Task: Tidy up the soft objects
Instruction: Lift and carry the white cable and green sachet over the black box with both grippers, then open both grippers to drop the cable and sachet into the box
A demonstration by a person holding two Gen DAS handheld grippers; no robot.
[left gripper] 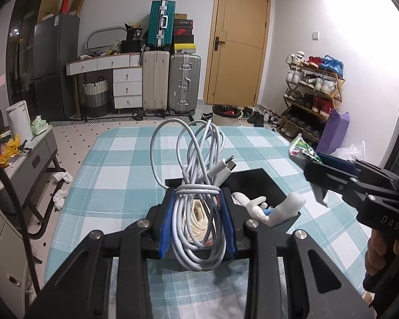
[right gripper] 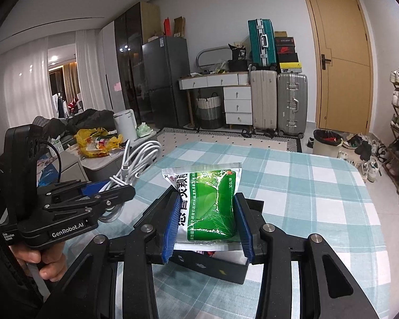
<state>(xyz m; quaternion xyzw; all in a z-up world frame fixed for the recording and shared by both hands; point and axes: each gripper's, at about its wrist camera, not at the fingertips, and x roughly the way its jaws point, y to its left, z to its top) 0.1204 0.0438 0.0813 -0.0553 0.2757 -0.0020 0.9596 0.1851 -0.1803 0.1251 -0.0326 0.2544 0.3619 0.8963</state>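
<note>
Your left tongs (left gripper: 196,212) clench the coiled cable (left gripper: 196,186); your right tongs (right gripper: 207,223) clench the green sachet (right gripper: 212,202), both above the black box (left gripper: 263,186) on the table (left gripper: 114,175). Loose loops could snag the box rim, and the glossy sachet may slip.

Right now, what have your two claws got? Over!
Left gripper shut on cable. Right gripper shut on green sachet. Both above black box. Nothing in the way.
</note>
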